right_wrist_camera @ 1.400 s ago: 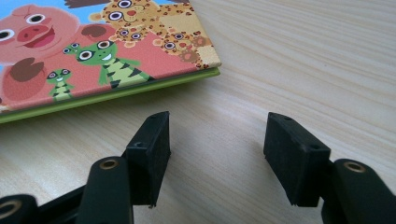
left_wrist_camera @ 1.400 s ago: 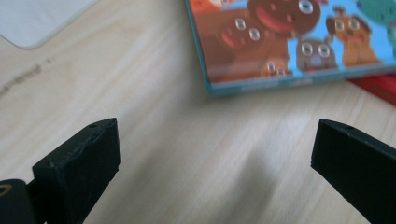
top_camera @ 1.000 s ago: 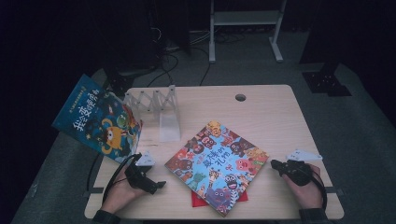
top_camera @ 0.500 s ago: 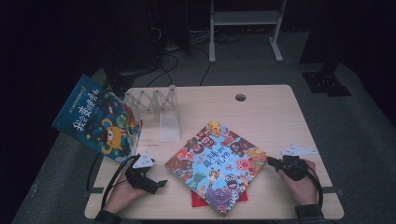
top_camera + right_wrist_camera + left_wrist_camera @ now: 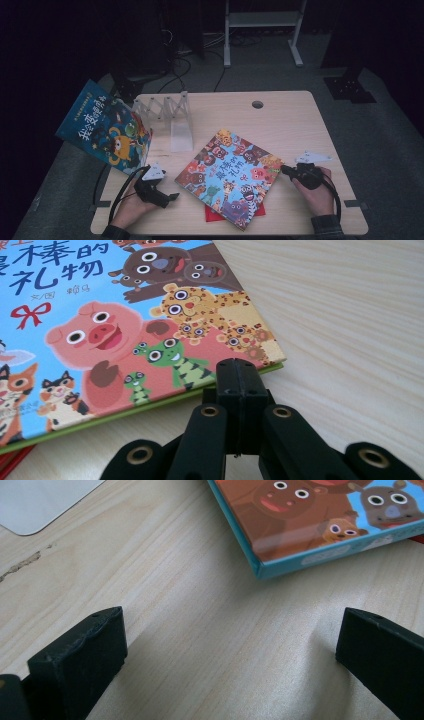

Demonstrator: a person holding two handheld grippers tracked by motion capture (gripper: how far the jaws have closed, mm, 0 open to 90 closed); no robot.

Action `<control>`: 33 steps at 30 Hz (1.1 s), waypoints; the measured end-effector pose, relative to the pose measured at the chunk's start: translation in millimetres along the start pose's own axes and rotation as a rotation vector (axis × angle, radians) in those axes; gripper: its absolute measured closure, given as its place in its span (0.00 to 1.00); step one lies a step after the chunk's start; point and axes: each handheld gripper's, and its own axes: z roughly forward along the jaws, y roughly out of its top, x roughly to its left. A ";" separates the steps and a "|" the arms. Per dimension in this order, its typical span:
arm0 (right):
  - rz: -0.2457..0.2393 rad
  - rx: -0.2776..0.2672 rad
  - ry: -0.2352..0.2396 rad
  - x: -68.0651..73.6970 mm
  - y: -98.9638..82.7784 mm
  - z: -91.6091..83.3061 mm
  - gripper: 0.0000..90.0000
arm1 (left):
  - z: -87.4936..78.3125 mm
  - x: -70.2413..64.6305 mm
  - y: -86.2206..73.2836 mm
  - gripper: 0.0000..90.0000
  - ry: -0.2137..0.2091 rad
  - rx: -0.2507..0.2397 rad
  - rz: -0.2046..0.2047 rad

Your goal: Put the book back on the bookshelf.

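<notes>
The right tool [image 5: 286, 170], clenched empty, has edged toward the animal book [image 5: 230, 177].

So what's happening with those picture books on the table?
A person sits at the wooden table with a gripper in each hand. The right gripper, jaws shut with nothing between them, has its tip at the edge of the colourful animal book, which lies on a red book. The left gripper rests open beside that book's other side. Another blue book leans against a white rack.
</notes>
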 end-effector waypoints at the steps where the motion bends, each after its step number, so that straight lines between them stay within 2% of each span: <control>1: -0.001 -0.002 0.001 0.6 1.2 1.0 0.99 | 0.0 0.0 0.0 0.00 0.000 0.000 0.000; 20: -0.031 -0.002 0.018 7.2 20.5 18.6 0.99 | 0.0 -0.1 0.0 0.00 -0.002 0.000 0.002; 22: -0.026 -0.016 0.021 6.3 24.1 18.7 0.98 | 0.0 -0.2 0.0 0.00 -0.003 0.000 0.002; 26: -0.011 -0.046 0.031 4.7 33.0 22.2 0.83 | -0.2 -0.4 -0.2 0.00 -0.006 0.000 0.005; 30: 0.001 -0.053 0.048 1.7 42.8 31.4 0.67 | -0.3 -1.0 -0.6 0.00 -0.011 -0.004 0.005; 31: 0.006 -0.066 0.051 0.7 44.9 33.4 0.65 | -0.8 -0.8 -0.8 0.00 -0.013 -0.001 0.011; 33: 0.009 -0.054 0.070 -1.5 49.7 38.5 0.58 | -1.4 -0.7 -1.0 0.00 -0.020 0.001 0.013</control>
